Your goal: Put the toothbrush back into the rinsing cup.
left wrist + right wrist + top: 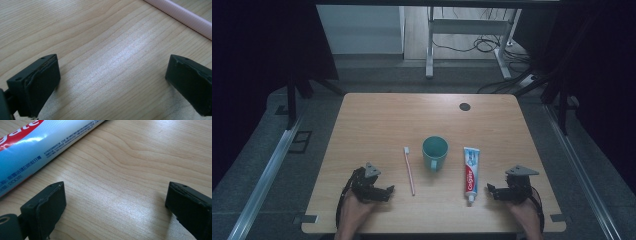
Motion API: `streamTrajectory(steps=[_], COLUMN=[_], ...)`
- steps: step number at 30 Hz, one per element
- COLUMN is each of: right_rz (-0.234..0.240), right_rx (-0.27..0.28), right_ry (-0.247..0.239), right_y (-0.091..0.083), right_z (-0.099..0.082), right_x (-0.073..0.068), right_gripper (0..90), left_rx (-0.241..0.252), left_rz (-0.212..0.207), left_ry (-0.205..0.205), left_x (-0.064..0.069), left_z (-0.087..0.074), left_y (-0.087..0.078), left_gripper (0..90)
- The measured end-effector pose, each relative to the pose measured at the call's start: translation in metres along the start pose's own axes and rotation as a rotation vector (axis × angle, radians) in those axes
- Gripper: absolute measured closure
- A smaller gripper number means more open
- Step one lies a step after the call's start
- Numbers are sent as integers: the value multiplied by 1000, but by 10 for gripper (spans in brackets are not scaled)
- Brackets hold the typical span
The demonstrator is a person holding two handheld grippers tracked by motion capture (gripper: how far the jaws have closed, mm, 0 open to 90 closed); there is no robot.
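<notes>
A teal mug (434,151) stands near the middle of the wooden table (377,120). Left of it lies a pink toothbrush (410,171), its handle (185,18) crossing the top right corner of the left gripper view. Right of the mug lies a toothpaste tube (471,172), cap toward the front edge; its blue and white body (37,147) fills the upper left of the right gripper view. My left gripper (388,192) rests open on the table, left of the toothbrush, with bare wood between its jaws. My right gripper (490,190) rests open just right of the tube's cap end, holding nothing.
A dark round cable hole (465,106) sits near the table's far right edge. Beyond the table stand a white desk frame (430,47) and loose cables (484,45) on the floor. Metal rails (267,170) run along both sides.
</notes>
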State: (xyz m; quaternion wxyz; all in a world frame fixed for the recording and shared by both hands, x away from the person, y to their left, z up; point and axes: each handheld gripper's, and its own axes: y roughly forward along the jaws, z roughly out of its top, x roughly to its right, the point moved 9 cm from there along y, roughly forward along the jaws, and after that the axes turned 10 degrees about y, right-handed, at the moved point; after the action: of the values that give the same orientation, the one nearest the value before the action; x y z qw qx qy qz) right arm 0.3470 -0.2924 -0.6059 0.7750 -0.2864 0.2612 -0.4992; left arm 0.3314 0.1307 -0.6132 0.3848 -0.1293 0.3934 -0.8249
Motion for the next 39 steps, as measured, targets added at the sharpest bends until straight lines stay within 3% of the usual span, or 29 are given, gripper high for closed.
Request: streamTrajectory(steps=[21,28,37,39], right_rz=[-4,-4,-5,-5], right_rx=[2,2,2,2], right_ry=[5,5,4,5], right_y=[0,0,0,0], right_z=[0,0,0,0], right_x=[0,0,0,0], right_gripper=[31,31,31,31], left_rx=[2,5,46,51], left_rz=[3,-6,-27,-35], left_ry=[0,6,7,9], left_x=[-1,-1,1,2], left_z=[1,2,8,10], left_y=[0,-2,-8,-9], left_gripper=[4,61,158,219])
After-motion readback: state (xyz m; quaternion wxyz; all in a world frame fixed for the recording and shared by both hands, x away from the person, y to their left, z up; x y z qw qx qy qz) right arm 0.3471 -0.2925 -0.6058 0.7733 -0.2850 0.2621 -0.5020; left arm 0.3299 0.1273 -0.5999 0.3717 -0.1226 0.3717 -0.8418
